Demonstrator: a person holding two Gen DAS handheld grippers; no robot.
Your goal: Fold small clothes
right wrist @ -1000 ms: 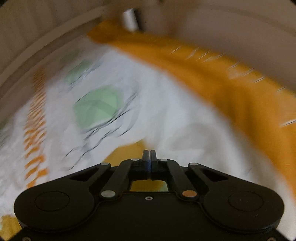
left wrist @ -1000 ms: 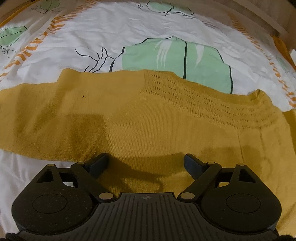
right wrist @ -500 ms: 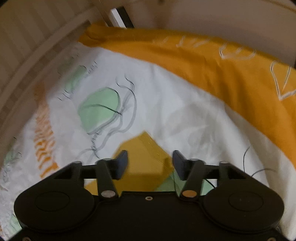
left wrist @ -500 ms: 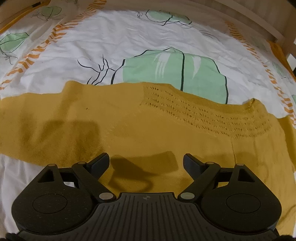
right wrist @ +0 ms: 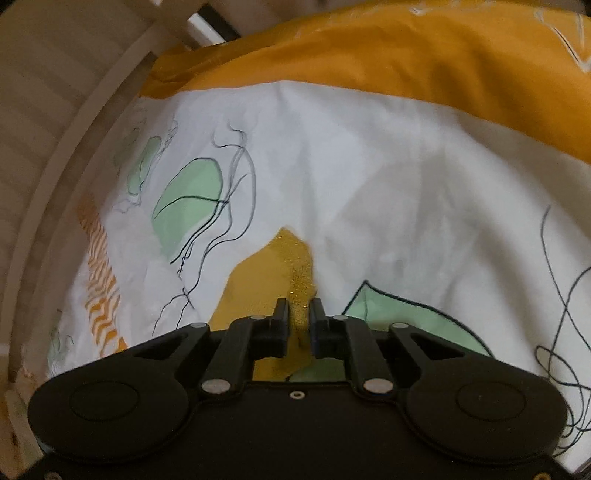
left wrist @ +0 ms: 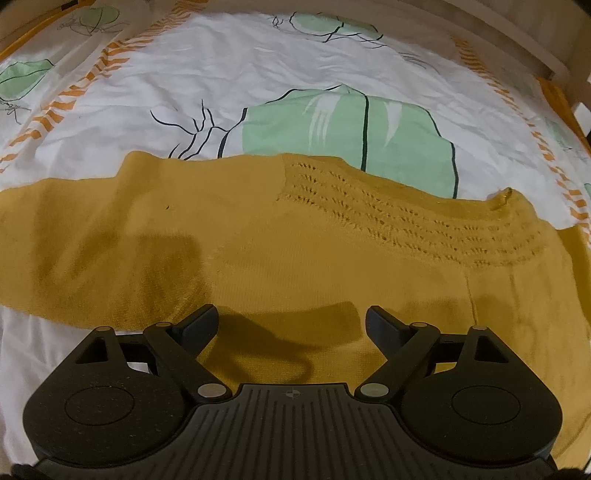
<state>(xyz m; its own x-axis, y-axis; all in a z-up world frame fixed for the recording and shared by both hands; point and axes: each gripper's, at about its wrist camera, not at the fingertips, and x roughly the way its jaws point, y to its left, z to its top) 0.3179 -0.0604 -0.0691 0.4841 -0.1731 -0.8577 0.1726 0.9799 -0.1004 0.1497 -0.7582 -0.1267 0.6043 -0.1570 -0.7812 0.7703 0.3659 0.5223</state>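
A mustard knit sweater (left wrist: 258, 240) lies flat on the printed bedsheet (left wrist: 258, 74), its lace yoke running toward the right. My left gripper (left wrist: 291, 321) hovers over the sweater's body, jaws wide open with nothing between them. In the right wrist view only a pointed corner of the sweater (right wrist: 269, 269) shows, with a glittery edge. My right gripper (right wrist: 299, 314) is low over that corner; its jaws are closing and a ridge of the fabric is pinched between the fingertips (right wrist: 281, 314).
The white sheet (right wrist: 369, 166) carries green shapes, black lines and orange stripes. An orange cover (right wrist: 369, 55) lies along the far side. A pale wooden bed rail (right wrist: 55, 147) curves along the left, and another rail (left wrist: 517, 29) runs behind the sheet.
The right gripper opened, sank onto the sweater's corner and closed to a narrow gap on the fabric. The left gripper stayed open and still.
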